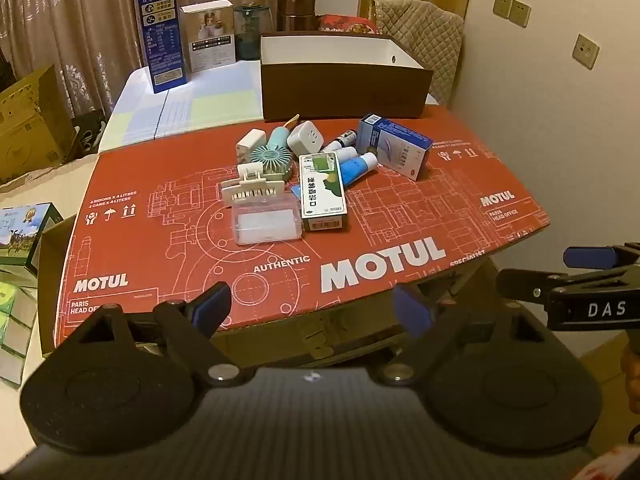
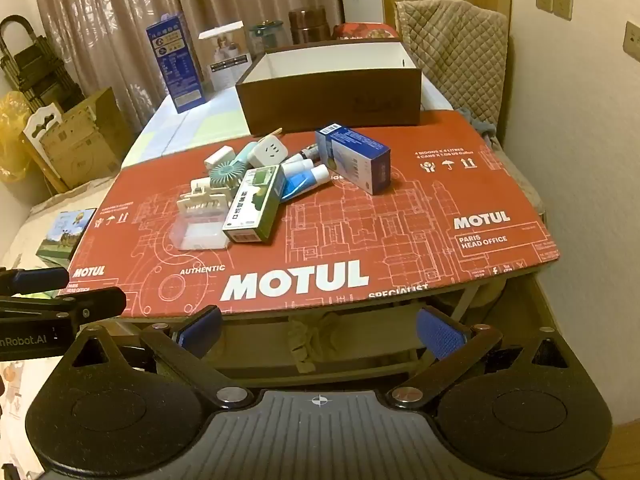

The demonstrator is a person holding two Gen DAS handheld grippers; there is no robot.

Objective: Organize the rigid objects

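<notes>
A pile of small objects lies on the red MOTUL cardboard (image 1: 400,216): a green-white box (image 1: 322,192), a blue box (image 1: 394,146), a clear plastic case (image 1: 267,220), a teal mini fan (image 1: 272,156), white plug adapters (image 1: 306,138) and blue tubes (image 1: 358,166). Behind stands an open brown box (image 1: 344,84) with a white inside. The pile also shows in the right wrist view (image 2: 256,204), with the brown box (image 2: 332,96). My left gripper (image 1: 312,310) is open and empty, at the near edge. My right gripper (image 2: 318,330) is open and empty there too.
A tall blue carton (image 1: 162,38), a white carton (image 1: 208,34) and jars (image 1: 252,30) stand at the back of the table. A padded chair (image 1: 424,36) is at the back right. Cardboard boxes (image 1: 32,116) sit on the left. The right gripper shows in the left view (image 1: 592,280).
</notes>
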